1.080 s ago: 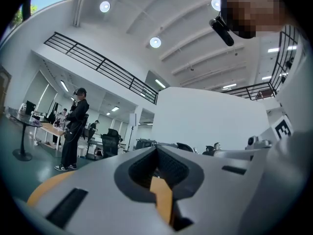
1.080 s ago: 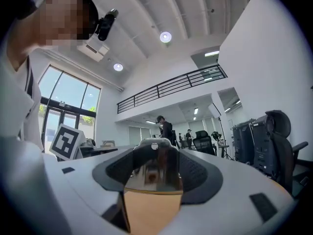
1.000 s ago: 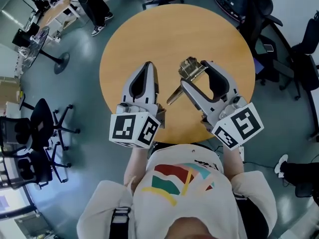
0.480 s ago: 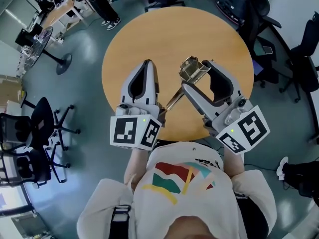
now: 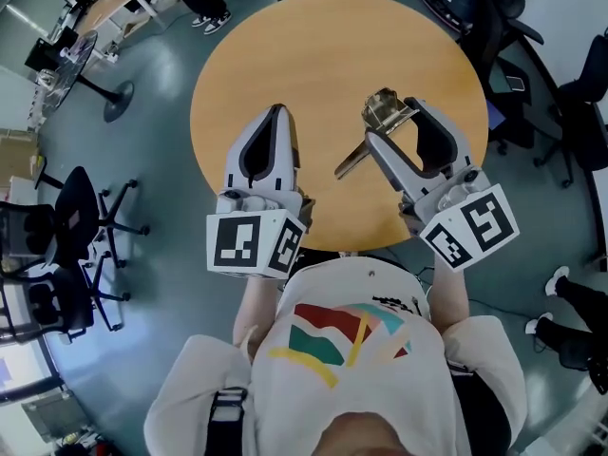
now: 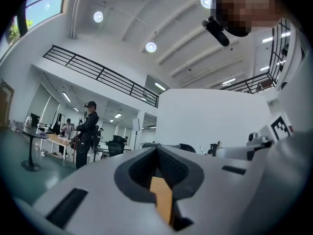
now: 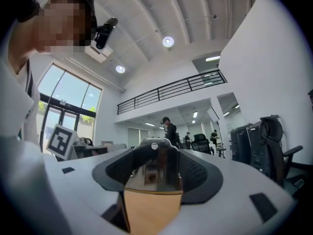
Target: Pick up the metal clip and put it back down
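The metal clip (image 5: 382, 112) is a shiny folded steel piece with a long wire handle (image 5: 350, 162) slanting down to the left. My right gripper (image 5: 391, 114) is shut on it over the right half of the round wooden table (image 5: 313, 55). In the right gripper view the clip (image 7: 154, 168) fills the gap between the jaws and mirrors the room. My left gripper (image 5: 275, 114) hovers over the table's left half, a hand's width from the clip. Its jaws are shut with nothing held, and only a thin strip of table shows between them (image 6: 161, 199).
Black office chairs stand on the floor at the left (image 5: 57, 255) and to the right of the table (image 5: 532, 84). A person's legs (image 5: 204, 3) and a desk show at the upper left. The table's near edge (image 5: 342, 247) runs just under both grippers' marker cubes.
My right gripper has carried the clip to the right and a little farther across the table. The left gripper has hardly moved.
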The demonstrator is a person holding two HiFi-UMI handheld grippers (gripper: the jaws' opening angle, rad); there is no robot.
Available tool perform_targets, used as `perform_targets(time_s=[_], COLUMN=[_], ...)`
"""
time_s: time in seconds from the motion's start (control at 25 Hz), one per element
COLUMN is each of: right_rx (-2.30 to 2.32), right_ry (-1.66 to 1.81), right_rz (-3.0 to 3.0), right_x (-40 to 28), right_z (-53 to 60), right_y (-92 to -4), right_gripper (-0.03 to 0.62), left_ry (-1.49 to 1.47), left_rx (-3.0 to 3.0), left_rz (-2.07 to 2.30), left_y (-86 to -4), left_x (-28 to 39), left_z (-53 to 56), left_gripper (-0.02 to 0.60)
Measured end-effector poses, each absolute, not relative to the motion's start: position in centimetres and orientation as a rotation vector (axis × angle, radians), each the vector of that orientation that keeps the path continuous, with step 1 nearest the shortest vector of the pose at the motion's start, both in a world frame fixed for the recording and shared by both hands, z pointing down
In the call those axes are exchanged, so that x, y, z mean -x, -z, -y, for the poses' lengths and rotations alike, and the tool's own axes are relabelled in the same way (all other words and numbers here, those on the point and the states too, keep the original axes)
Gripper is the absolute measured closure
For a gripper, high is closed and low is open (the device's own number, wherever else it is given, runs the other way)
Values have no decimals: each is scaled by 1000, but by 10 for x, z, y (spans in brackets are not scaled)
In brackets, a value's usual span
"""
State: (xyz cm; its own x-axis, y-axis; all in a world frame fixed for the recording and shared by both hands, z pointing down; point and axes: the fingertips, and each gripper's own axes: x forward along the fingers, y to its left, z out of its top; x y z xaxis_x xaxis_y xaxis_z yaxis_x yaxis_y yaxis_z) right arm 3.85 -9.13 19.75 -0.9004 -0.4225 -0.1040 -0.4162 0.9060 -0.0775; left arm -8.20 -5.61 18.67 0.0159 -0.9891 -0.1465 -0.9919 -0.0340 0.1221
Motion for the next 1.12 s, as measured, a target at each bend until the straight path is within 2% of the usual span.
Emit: perform_targets(time_s=[0.32, 0.6, 0.92, 1.12], right_rx=[1250, 1496, 1678, 1772], right_ry=[402, 704, 819, 765], right_rz=[-2996, -3007, -3104, -3165], right_x=[-85, -111, -139, -142], right_z=[237, 274, 326, 338], right_y=[-371, -506, -579, -588], right_gripper=[333, 333, 333, 333], left_ry=[-219, -116, -17, 17], left_rx=[2217, 2319, 2394, 2382], left_rz=[-2256, -2239, -2290, -2369], left_y=[-243, -312, -341, -351], left_x=[105, 97, 83, 93], left_z=[73, 82, 111, 109], left_gripper=[538, 538, 538, 538])
